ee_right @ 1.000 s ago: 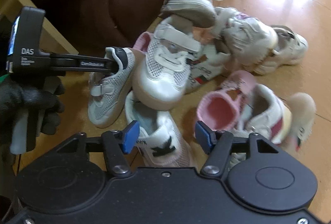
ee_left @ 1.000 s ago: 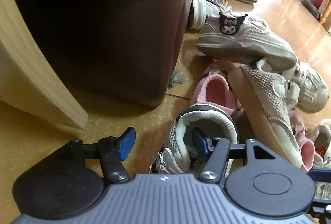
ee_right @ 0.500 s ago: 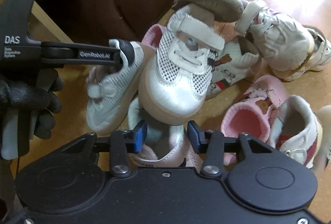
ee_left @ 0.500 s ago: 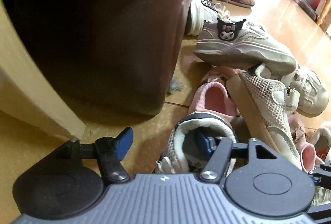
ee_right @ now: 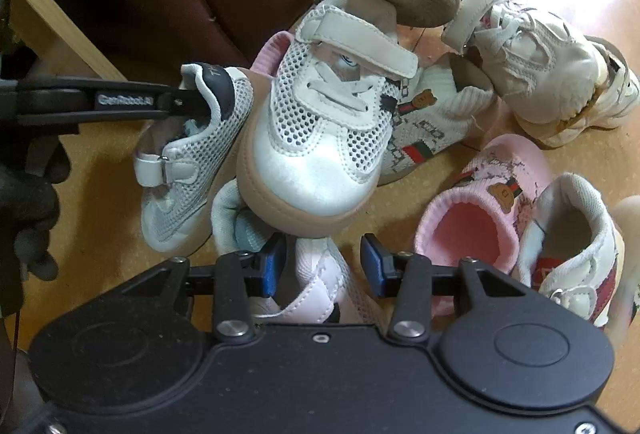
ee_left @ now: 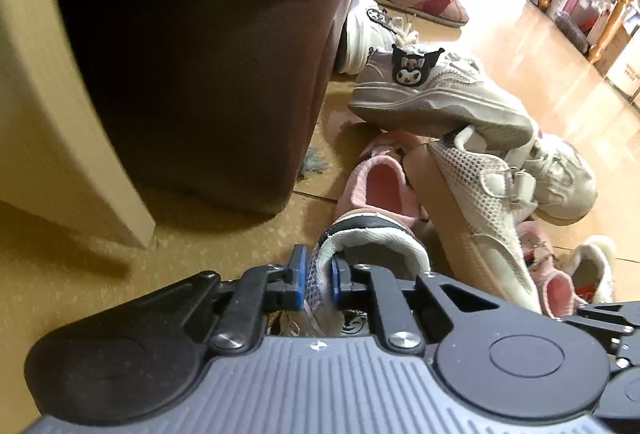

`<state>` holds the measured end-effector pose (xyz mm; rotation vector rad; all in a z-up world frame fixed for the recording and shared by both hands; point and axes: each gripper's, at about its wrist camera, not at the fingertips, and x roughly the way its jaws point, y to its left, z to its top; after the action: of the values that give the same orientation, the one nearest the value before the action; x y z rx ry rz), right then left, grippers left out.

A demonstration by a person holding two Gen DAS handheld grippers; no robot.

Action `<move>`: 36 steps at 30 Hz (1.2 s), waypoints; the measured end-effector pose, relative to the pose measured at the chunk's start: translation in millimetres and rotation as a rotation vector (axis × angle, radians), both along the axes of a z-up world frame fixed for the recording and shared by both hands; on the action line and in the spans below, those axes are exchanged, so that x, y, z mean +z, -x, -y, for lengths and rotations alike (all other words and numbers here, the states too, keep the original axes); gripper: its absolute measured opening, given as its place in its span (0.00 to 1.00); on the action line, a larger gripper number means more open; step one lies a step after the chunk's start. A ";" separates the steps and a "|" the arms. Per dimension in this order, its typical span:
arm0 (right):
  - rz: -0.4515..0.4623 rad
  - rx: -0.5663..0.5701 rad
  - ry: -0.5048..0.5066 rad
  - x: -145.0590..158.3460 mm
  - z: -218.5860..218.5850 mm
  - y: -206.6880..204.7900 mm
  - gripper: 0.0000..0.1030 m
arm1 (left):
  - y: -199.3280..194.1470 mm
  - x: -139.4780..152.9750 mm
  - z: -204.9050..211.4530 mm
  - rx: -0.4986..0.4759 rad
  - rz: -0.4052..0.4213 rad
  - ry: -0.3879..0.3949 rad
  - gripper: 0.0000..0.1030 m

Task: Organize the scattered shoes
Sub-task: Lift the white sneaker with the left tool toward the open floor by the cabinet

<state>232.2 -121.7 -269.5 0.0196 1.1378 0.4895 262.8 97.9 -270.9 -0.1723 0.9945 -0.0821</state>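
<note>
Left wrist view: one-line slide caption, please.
Left claw shut on the collar of a small grey mesh sneaker beside a shoe pile.

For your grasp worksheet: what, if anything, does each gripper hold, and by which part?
The left gripper pinches the grey mesh shoe by its heel collar. The right gripper holds nothing; its jaws straddle a white quilted shoe.

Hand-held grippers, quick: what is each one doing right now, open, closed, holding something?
Left hand-held gripper: just closed on the grey mesh shoe's heel collar.
Right hand-held gripper: open, its jaws either side of a white shoe, not gripping.
</note>
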 end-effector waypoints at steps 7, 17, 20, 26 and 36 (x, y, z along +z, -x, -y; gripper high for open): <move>-0.008 -0.025 0.002 4.1 15.9 11.6 0.42 | 24.0 35.3 -6.5 0.008 0.017 0.015 0.09; 0.049 -0.048 -0.144 17.4 46.6 34.4 0.42 | 95.3 67.2 -25.3 -0.022 -0.107 -0.071 0.09; 0.049 -0.051 -0.145 20.7 52.1 39.4 0.42 | 115.3 57.3 -37.6 0.001 -0.167 -0.062 0.09; 0.053 -0.049 -0.142 25.1 65.5 46.0 0.42 | 149.5 25.1 -66.2 0.062 -0.296 -0.032 0.09; 0.039 -0.077 -0.151 65.5 27.1 44.2 0.42 | 137.3 -12.2 -76.0 0.032 -0.348 -0.063 0.08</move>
<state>188.0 -148.8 -204.0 0.1841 1.0555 0.5039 125.5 173.9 -283.1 -0.1469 1.3390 0.0100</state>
